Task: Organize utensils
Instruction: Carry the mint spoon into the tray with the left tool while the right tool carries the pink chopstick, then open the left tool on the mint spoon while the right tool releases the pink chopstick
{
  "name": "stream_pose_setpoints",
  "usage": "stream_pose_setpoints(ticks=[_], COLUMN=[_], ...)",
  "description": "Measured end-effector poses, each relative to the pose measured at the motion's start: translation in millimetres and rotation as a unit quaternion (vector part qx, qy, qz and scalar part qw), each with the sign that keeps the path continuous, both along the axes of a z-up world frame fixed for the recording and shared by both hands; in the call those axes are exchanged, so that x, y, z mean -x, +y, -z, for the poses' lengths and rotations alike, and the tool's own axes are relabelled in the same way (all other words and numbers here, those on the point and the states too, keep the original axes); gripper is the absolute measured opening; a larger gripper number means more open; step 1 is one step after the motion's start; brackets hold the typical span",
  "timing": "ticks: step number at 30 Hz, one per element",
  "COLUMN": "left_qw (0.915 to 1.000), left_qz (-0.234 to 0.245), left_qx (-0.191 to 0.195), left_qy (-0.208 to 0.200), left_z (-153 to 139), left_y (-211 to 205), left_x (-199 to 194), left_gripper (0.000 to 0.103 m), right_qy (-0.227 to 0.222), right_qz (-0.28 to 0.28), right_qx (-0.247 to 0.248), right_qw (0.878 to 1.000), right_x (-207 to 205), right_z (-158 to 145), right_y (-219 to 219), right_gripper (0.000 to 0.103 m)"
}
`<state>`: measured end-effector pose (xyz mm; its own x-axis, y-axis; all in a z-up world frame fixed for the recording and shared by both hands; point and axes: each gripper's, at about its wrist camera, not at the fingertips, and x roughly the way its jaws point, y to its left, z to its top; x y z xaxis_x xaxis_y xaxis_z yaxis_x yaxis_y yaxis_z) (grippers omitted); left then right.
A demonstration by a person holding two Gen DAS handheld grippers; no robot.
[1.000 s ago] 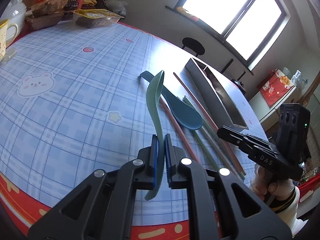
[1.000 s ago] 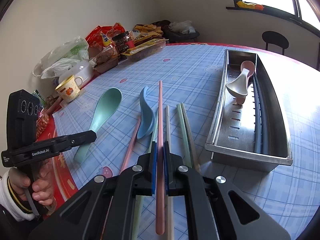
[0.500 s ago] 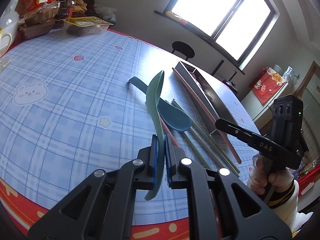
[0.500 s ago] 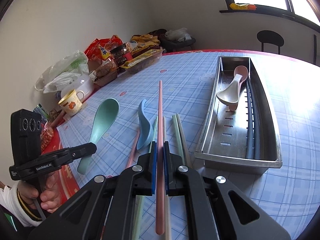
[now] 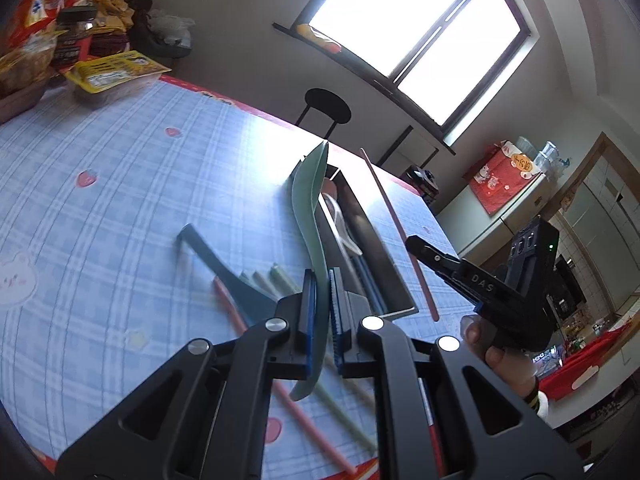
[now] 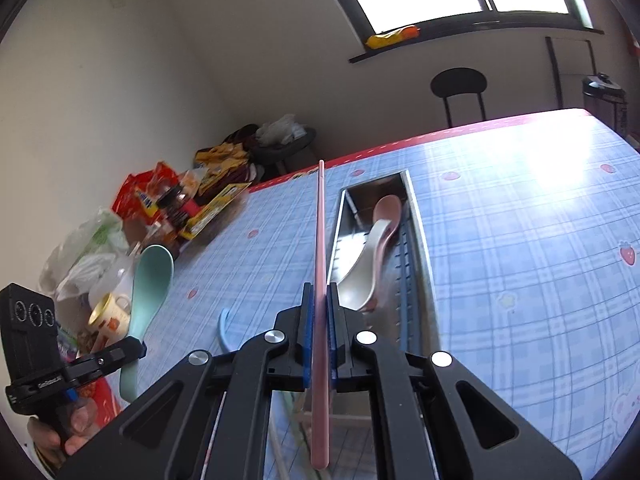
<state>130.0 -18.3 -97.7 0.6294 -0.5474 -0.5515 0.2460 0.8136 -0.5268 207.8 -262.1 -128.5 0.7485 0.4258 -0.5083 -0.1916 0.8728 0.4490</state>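
My left gripper (image 5: pixel 320 312) pinches a green spoon (image 5: pixel 310 216), my right gripper (image 6: pixel 319 332) a pink chopstick (image 6: pixel 320 264); either could slip or clip the steel tray's (image 6: pixel 418 240) near rim.

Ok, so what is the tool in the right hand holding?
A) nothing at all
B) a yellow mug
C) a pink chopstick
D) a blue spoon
C: in the right wrist view, the right tool is shut on a long pink chopstick that sticks out ahead between its blue pads, toward the metal tray.
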Motion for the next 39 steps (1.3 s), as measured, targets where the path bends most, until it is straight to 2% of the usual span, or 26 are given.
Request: stream_pose_setpoints(ticks=[3,8,11,17,26,35,38,39], left_qw=[0.9995,0.9973,0.9953,0.9920,0.9884,0.9882,0.9887,0.9889], left_qz=[0.024,0.043,0.051,0.052,0.035,0.030,0.031,0.027], left_qx=[-0.004,0.012,0.020,0.013,0.010,0.005,0.000,0.003], left_qy=[0.019,0.059,0.079,0.115,0.148,0.150,0.146,0.146], left_z=[-6.2,1.5,9.5,34.1,63.7,70.2,67.0,64.8], left_y=[-27.8,-66.5,-89.2,-123.5,-132.0,-133.0,-134.0,-132.0], left_x=[-39.4,-102.3,-134.6,-181.6,-210.5,-213.4,-216.7,-216.1], left_gripper=[0.011,0.011,0.011,0.011,0.011,0.011,0.016,0.023], right_qy=[0.010,0.022,0.031,0.033,0.057,0.060,0.055,0.053], right_qz=[0.024,0.035,0.047,0.063,0.055,0.055,0.054,0.054], right_qx=[-0.022,-0.051,-0.051,-0.052,-0.062,-0.066,-0.069,-0.068], right_qw=[0.999,0.998,0.997,0.996,0.995,0.994,0.995,0.995], right_x=[-14.2,-26.7,-30.7,-34.1,-43.5,-46.2,-42.8,-42.2], right_z=[8.8,27.0,34.9,38.3,52.0,53.7,50.9,49.7], right_y=[-12.4,-26.0,-30.2,-35.9,-28.4,-27.3,-27.0,-26.5], right_gripper=[0.006,0.006,0.006,0.007,0.007,0.007,0.009,0.009])
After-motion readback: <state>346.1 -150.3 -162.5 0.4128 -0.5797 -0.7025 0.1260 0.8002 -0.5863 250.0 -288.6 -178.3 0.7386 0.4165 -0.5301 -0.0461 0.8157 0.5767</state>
